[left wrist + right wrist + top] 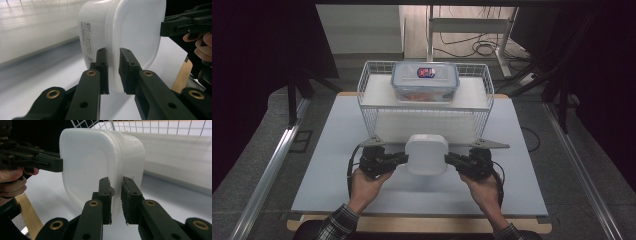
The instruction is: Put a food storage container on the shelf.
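The white, rounded-square plastic container [426,154] hangs between both grippers above the near-centre of the pale worktop [322,170]. The left gripper [404,158] and right gripper [448,158], jaws narrow, each pinch its lid rim from opposite sides. Lid faces up; neither axis reads longer. Just beyond stands the white wire basket [367,87].

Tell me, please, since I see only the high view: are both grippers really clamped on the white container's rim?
Observer: Yes. The left gripper has its jaws pinching the lid rim of the white container.
Operator: And the right one?
Observer: The right gripper pinches the opposite rim edge in the same way.
Operator: Any marking on the container?
Observer: A printed label runs down its side wall.
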